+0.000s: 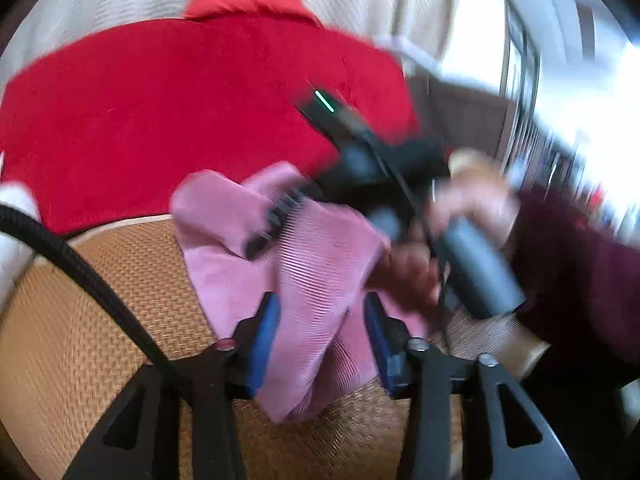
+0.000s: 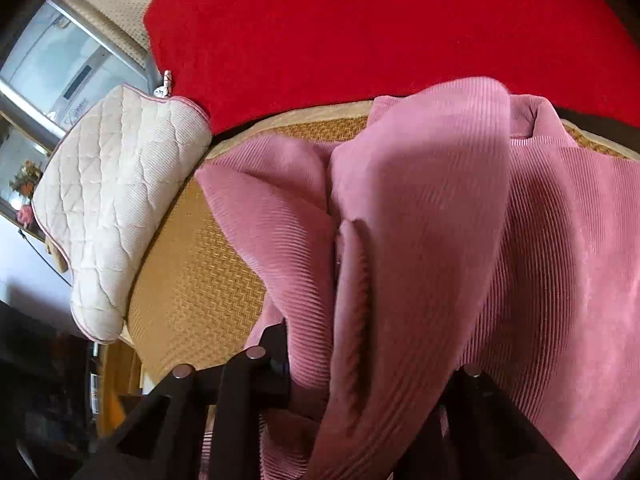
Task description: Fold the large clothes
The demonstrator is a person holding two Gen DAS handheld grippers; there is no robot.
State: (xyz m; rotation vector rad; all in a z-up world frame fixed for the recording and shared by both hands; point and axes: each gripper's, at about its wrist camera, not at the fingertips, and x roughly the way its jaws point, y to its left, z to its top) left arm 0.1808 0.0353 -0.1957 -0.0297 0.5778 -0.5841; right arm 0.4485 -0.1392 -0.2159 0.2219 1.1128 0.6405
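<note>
Two claws on pink ribbed garment point(image 2: 420, 220), left claw point(image 1: 320, 332) spread apart, right claw point(image 2: 360, 380) fabric-buried, grip unclear.

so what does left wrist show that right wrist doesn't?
Only left wrist: the right gripper itself, blurred, at the pink ribbed garment, with the person's hand on its grey handle, plus a black braided cable. The left gripper has its blue pads apart around the cloth.

Only right wrist: a cream quilted cushion at the mat's edge. The right gripper's fingertips are buried in cloth, so its state is unclear.

Both: the pink garment, the woven tan mat and the red blanket.
</note>
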